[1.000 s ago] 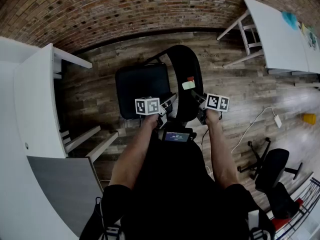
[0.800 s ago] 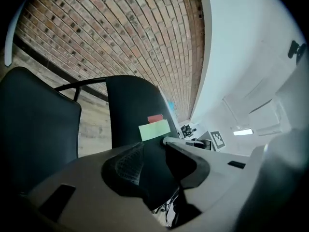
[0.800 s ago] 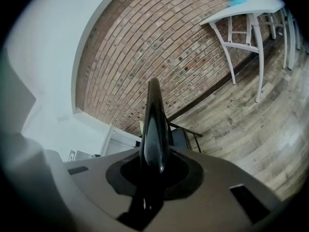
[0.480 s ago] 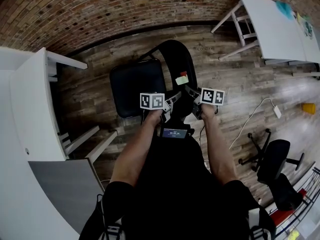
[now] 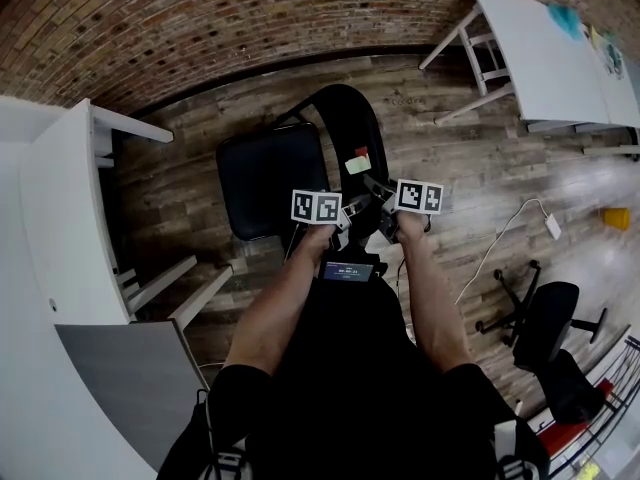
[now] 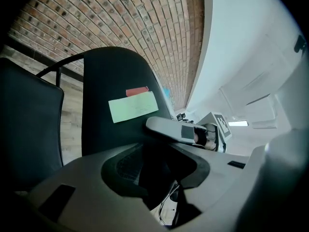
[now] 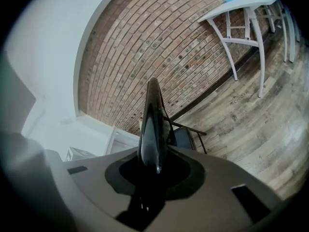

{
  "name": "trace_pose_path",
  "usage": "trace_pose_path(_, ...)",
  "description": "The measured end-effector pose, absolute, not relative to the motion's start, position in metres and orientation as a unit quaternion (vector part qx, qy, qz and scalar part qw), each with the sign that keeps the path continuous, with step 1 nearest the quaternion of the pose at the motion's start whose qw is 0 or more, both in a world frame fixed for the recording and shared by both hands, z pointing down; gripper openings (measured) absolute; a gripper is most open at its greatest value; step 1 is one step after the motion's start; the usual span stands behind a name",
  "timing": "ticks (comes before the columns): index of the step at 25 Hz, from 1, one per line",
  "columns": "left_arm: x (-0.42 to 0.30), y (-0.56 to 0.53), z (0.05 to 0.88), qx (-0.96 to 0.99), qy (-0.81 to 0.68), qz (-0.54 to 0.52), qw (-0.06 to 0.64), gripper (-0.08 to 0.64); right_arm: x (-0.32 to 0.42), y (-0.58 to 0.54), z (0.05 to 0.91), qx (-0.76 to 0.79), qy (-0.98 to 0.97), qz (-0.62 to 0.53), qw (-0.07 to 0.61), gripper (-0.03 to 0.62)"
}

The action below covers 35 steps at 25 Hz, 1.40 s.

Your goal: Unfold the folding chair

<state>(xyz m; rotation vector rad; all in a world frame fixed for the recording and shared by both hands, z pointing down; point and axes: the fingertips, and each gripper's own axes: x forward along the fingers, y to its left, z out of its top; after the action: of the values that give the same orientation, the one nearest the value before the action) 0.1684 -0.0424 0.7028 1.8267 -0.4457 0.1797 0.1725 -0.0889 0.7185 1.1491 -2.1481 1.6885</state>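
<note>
The black folding chair stands on the wood floor with its seat (image 5: 265, 178) at the left and its backrest (image 5: 345, 128) at the right. A green note (image 6: 133, 106) and a red tag are stuck on the backrest. My right gripper (image 5: 378, 208) is at the backrest's near edge (image 7: 152, 124). That edge stands between its jaws, which have just been opening, with a dark gap on each side of it. My left gripper (image 5: 350, 213) hovers beside the seat's near right corner, close to the right gripper (image 6: 181, 131). Its jaws are partly apart, and I see nothing gripped.
A white table (image 5: 545, 58) stands at the far right by the brick wall (image 5: 200, 18). White desks (image 5: 60, 218) fill the left side. A black office chair (image 5: 545, 333) and a white cable with an adapter (image 5: 553, 236) lie on the floor at the right.
My left gripper has moved right, away from the seat and toward the backrest, closing in on the right gripper. The right gripper stays at the backrest's edge.
</note>
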Motion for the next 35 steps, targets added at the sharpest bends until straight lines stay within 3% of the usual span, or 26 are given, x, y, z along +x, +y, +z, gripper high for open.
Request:
trace_pose_path(20,0.109,-0.033,0.703,0.768,-0.211,0.025,0.604,0.155,0.108,-0.079,0.716,0.38,-0.72,0.575,0.087,0.112)
trace_pose_path(35,0.106,-0.031,0.7,0.77,-0.198,0.031,0.605,0.155,0.105,-0.076,0.716,0.377,-0.716,0.581,0.082,0.123)
